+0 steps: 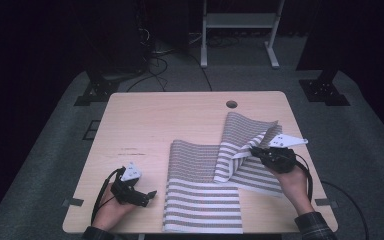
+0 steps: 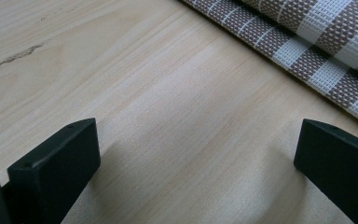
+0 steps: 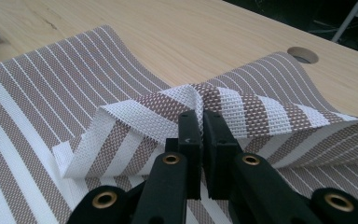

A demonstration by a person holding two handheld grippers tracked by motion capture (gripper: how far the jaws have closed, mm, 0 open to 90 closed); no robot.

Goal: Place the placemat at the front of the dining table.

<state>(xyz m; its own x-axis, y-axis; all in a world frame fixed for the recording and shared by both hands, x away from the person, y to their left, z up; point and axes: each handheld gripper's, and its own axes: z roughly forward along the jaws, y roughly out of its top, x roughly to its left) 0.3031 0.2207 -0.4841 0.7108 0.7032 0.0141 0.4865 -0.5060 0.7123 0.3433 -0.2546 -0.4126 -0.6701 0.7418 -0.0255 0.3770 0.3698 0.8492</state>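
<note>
While the right gripper (image 1: 256, 150) is clamped on a lifted edge of the striped mat (image 1: 200, 195), its jaws almost meeting on the pinched weave, the mat sprawls across the table's (image 1: 145, 120) near right half; its long run goes from the front edge back toward the cable hole (image 1: 231, 104). The raised flap lies leftward of that gripper, so a fold would likely carry it toward the left gripper (image 1: 150, 196); that one rests on bare wood just beside the mat's left border, jaws wide apart and empty.

A lab: bare table (image 1: 145, 120), floor cables (image 1: 155, 65), equipment stands (image 1: 325, 87).
</note>
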